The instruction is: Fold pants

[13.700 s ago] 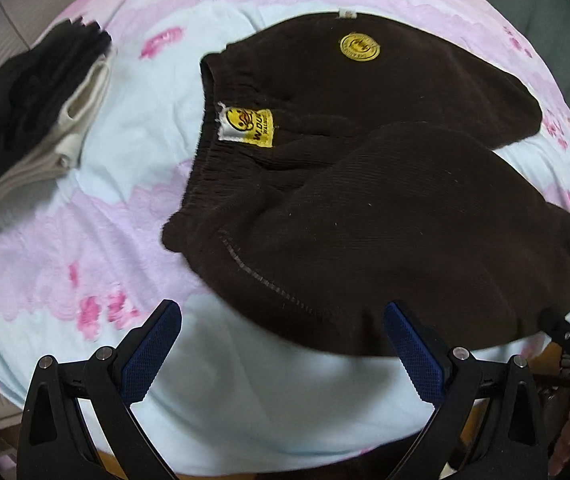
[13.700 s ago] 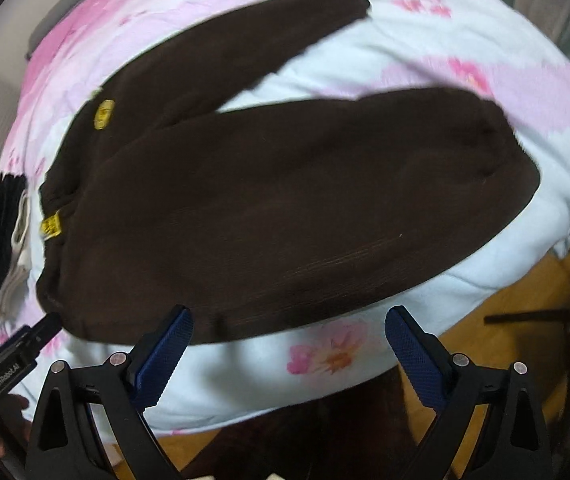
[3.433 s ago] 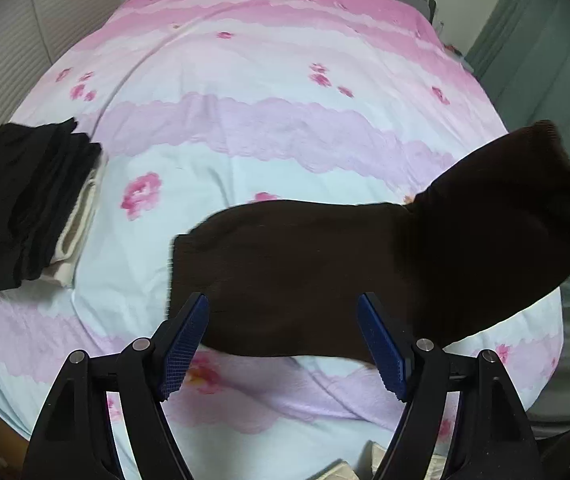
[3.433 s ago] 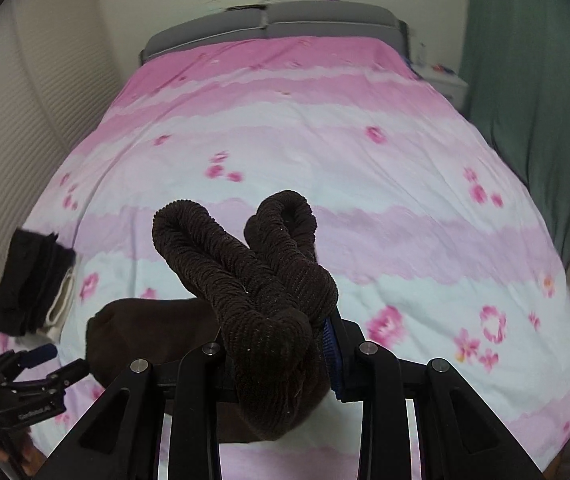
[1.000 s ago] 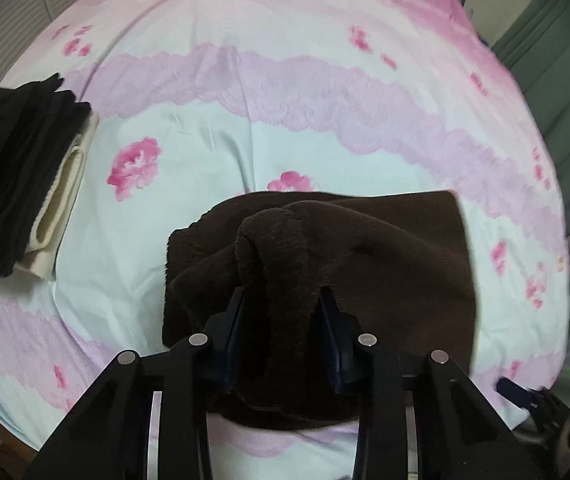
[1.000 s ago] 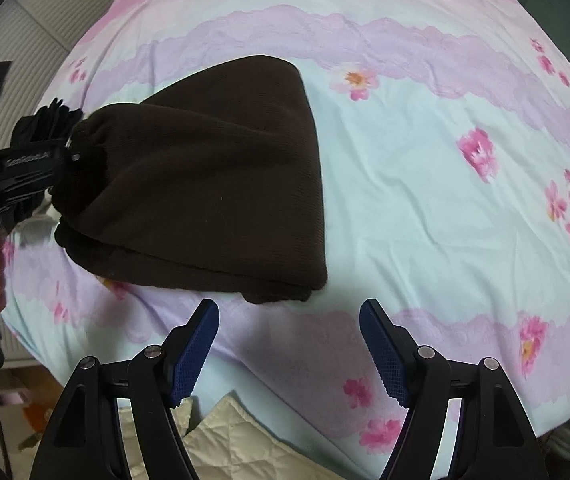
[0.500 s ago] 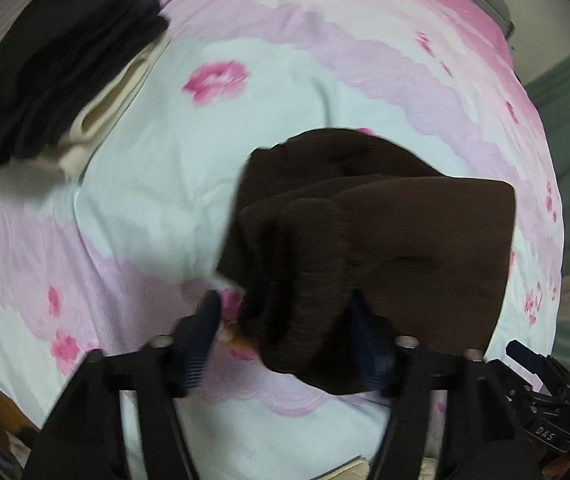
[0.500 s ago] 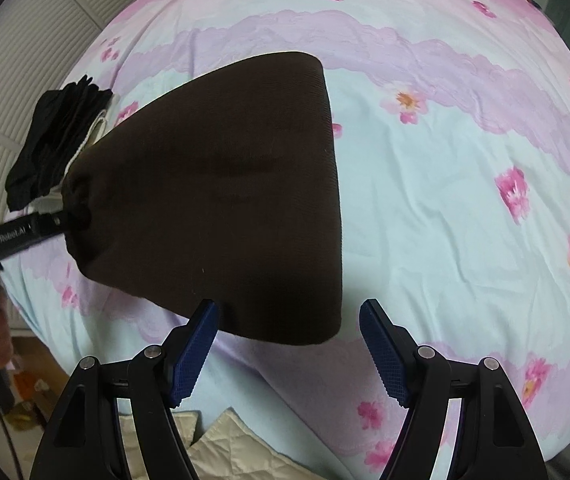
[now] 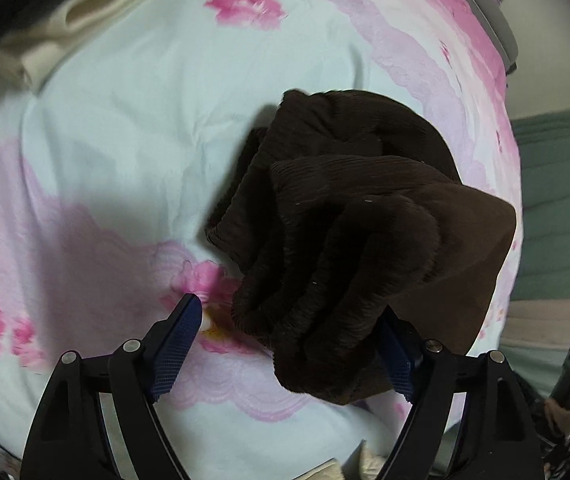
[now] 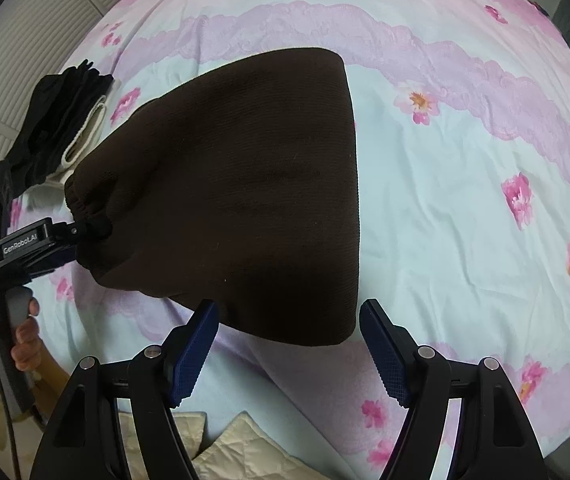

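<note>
The dark brown corduroy pants lie folded into a thick rectangle on the pink and pale blue floral bedspread. In the left wrist view the bunched waistband end of the pants rests between the jaws of my left gripper, which stand wide apart; the cloth drapes against the right pad. The left gripper also shows in the right wrist view, at the pants' left end. My right gripper is open and empty, just short of the near edge of the pants.
A stack of folded black and cream clothes lies at the bed's left side, just beyond the pants. A cream quilted cloth lies below the bed's near edge. A green curtain hangs at the right.
My left gripper, shut on the bunched waistband end a second ago, has opened and moved left and closer to the bed. My right gripper stays open and has drawn slightly nearer.
</note>
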Demonstrator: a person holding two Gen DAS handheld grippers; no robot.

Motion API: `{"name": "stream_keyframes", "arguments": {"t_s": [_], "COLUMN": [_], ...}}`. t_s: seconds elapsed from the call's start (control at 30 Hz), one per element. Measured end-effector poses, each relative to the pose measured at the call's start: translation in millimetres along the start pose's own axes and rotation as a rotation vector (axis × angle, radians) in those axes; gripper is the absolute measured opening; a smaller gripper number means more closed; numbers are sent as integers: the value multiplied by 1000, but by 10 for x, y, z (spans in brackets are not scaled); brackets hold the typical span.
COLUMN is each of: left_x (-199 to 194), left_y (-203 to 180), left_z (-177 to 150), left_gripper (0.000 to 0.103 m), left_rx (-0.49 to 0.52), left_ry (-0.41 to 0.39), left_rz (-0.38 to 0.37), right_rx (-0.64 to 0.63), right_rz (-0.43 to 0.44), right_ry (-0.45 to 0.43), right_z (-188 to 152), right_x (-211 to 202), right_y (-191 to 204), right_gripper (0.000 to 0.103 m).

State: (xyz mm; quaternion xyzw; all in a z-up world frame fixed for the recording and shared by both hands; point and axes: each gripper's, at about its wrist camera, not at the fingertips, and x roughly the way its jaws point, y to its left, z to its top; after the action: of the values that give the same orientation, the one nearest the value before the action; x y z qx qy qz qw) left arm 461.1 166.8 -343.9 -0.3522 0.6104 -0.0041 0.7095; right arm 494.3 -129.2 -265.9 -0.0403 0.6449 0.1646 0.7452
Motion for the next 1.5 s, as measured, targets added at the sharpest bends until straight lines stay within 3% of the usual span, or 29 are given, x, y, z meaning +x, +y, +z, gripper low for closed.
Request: {"name": "stream_keyframes", "arguments": {"t_s": [0.23, 0.33, 0.5, 0.67, 0.8, 0.93, 1.13, 1.27, 1.4, 1.5], "left_x": [206, 283, 195, -187, -481, -591, -399, -203, -214, -215], "left_y": [116, 125, -52, -547, -876, -948, -553, -303, -347, -373], "left_z": [28, 34, 66, -11, 26, 220, 463, 535, 522, 512], "left_gripper": [82, 64, 53, 46, 46, 46, 47, 60, 68, 71], "left_rx": [-50, -67, 13, 266, 377, 387, 274, 190, 242, 267], "left_ry": [32, 57, 79, 5, -85, -117, -21, 53, 21, 20], "left_rz": [-104, -165, -111, -6, 7, 3, 1, 31, 117, 134], "right_rx": [2, 1, 3, 27, 60, 77, 100, 105, 97, 81], "right_rz": [-29, -42, -56, -54, -45, -38, -27, -32, -40, -34], "right_ry": [19, 30, 36, 28, 8, -29, -70, -77, -76, -84], "right_z": [37, 50, 77, 90, 96, 101, 109, 104, 129, 148], "right_x": [43, 58, 67, 46, -34, -166, -290, -287, -256, -243], "right_y": [33, 54, 78, 54, -8, -50, -88, -87, -46, -8], "right_gripper": [74, 74, 74, 74, 74, 74, 74, 74, 74, 74]}}
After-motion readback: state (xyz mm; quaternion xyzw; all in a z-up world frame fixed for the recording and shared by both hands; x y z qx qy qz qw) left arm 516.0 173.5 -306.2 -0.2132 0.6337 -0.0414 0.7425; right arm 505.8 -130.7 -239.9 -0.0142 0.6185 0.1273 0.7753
